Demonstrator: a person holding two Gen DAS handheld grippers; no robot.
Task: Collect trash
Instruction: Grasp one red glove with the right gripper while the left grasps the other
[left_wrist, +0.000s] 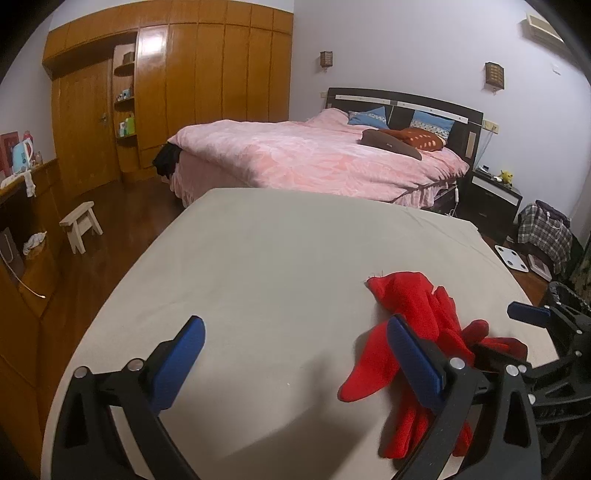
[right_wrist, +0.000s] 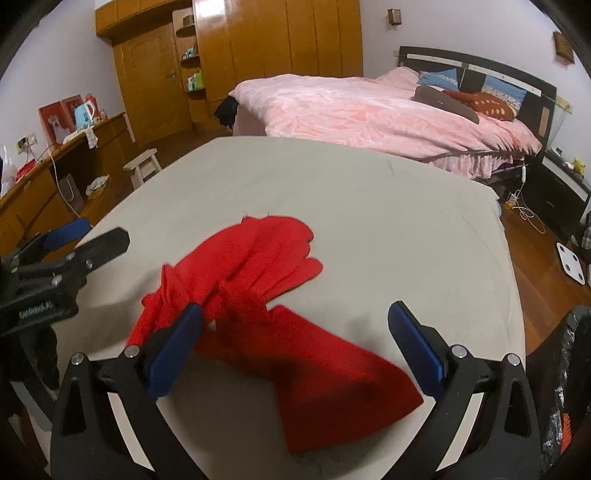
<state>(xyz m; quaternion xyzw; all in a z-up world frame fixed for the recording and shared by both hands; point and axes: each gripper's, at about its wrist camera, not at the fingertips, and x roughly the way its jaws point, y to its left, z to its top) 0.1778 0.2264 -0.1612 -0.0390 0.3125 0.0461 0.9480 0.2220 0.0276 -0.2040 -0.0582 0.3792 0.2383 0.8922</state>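
In the left wrist view, the left gripper (left_wrist: 295, 332) is seen spread wide, with nothing held between its blue pads. Its right finger (left_wrist: 413, 358) lies over the red cloth (left_wrist: 410, 299), though contact cannot be judged. The cloth is crumpled on the beige table (left_wrist: 277, 258), towards its right side; its lower part is hidden behind the finger and frame. The right gripper (left_wrist: 532, 314) is partly cut off at the right edge, so its opening cannot be read here.

In the right wrist view, the right gripper (right_wrist: 295, 314) is likewise held wide open and empty. The cloth (right_wrist: 258, 266) is spread on the table (right_wrist: 369, 192) between and ahead of the fingers, its left part covered by the left finger (right_wrist: 177, 343). Its near portion is shadowed and blurred. The left gripper (right_wrist: 88, 236) is seen at the left edge, its body cut off.
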